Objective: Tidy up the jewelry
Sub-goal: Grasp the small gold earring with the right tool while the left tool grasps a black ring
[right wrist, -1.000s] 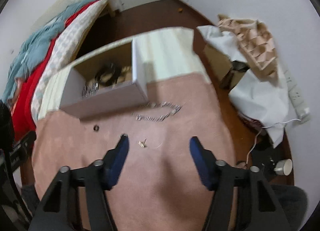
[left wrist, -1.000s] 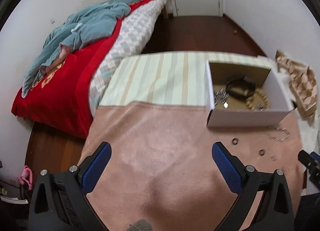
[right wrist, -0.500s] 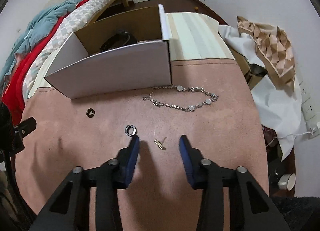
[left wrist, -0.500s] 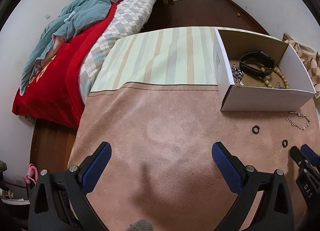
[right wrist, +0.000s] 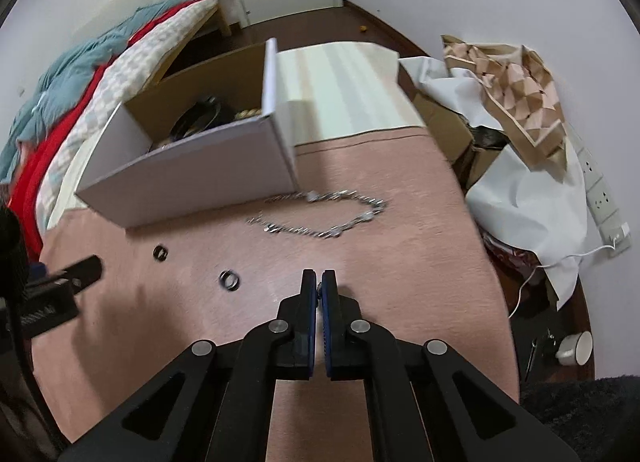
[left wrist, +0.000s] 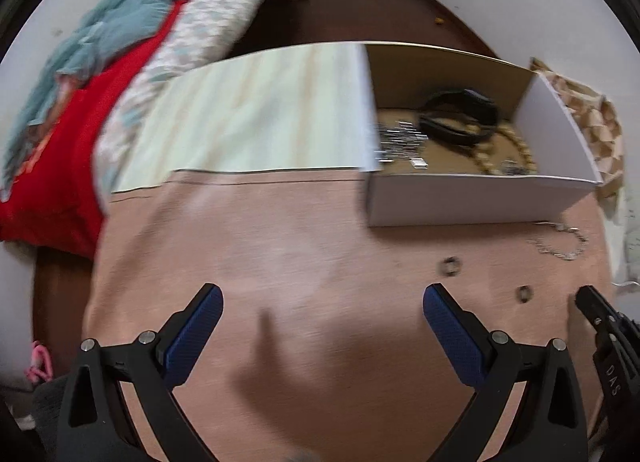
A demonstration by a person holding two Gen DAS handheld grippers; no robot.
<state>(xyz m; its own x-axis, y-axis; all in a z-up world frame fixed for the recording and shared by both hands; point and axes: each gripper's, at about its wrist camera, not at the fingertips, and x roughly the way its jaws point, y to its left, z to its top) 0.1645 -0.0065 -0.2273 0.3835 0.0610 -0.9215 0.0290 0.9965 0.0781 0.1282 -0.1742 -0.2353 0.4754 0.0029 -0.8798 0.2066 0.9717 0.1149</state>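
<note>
Earring (right wrist: 319, 285) pinched at right gripper (right wrist: 319, 282) tips — ring (right wrist: 229, 280) leftward

light: even, soft shadows | blur: perhaps motion | edges: fisheye-warped, vignetted

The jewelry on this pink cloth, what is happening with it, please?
A person is sorting jewelry into a white cardboard box with two handheld grippers. The right gripper has just closed its fingers on a small gold earring lying on the cloth. The left gripper hangs open over a bare part of the cloth, holding nothing. Two dark rings and a silver chain bracelet lie loose in front of the box, which already holds a black band and beads.
</note>
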